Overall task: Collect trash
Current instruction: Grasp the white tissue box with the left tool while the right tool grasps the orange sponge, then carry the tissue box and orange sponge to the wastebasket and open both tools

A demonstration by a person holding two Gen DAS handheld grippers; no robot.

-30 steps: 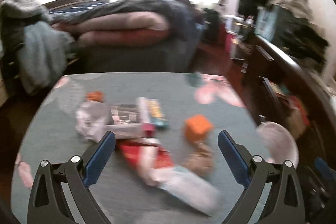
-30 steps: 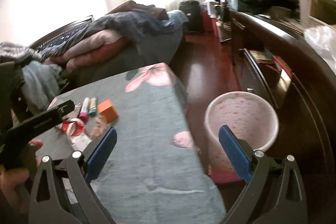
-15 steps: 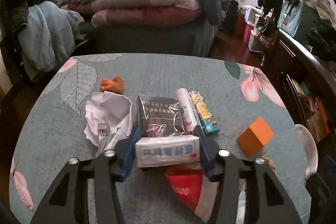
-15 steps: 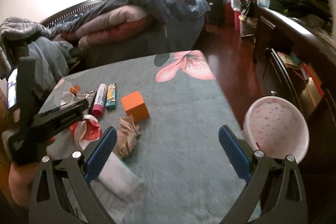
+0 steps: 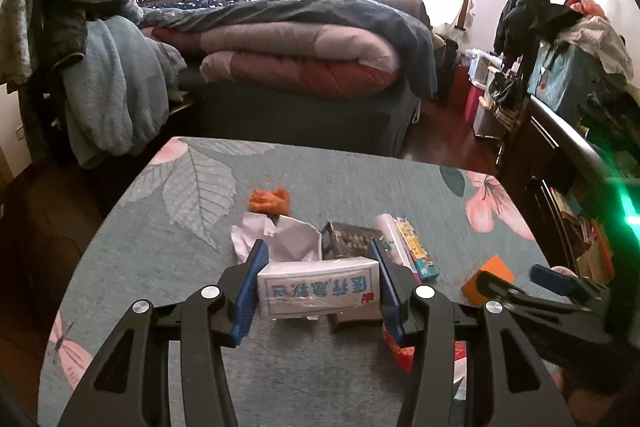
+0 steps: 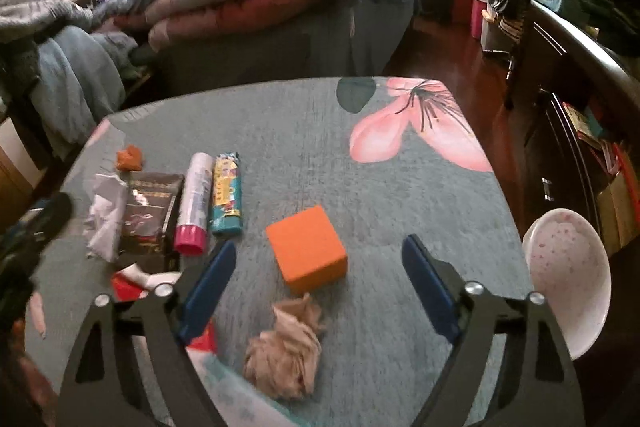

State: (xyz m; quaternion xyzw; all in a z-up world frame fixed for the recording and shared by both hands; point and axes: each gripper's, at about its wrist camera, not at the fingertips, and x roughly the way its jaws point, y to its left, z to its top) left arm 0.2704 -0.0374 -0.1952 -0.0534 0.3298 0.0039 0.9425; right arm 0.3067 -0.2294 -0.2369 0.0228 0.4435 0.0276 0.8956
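A white tissue pack (image 5: 318,287) with blue printed characters sits between the blue fingers (image 5: 250,291) of the left gripper (image 5: 318,293), which are closed against both of its ends and hold it over the near part of the worktop (image 5: 180,267), a surface covered in grey-green cloth with leaf and pink flower prints. Just behind the pack lie crumpled white paper (image 5: 280,239), a dark foil packet (image 5: 348,241), a white tube with a pink cap (image 6: 194,203) and a colourful narrow box (image 6: 227,199), side by side. A small orange scrap (image 5: 269,201) lies beyond the paper. A red and white wrapper (image 6: 128,283) lies under and beside the left gripper.

The right gripper (image 6: 316,287) hangs above the worktop with its fingers wide apart and closing, gripping nothing. An orange box (image 6: 307,253) sits between them on the cloth, not touched by either finger. A crumpled brown paper wad (image 6: 286,351) lies just in front of the box, nearer the camera.

Off the worktop's right edge, lower down, stands a white bin with pink speckles (image 6: 568,263). Beyond the worktop is a bed piled with folded quilts (image 5: 296,55). Dark wooden furniture (image 6: 572,75) heaped with clothes runs along the right.
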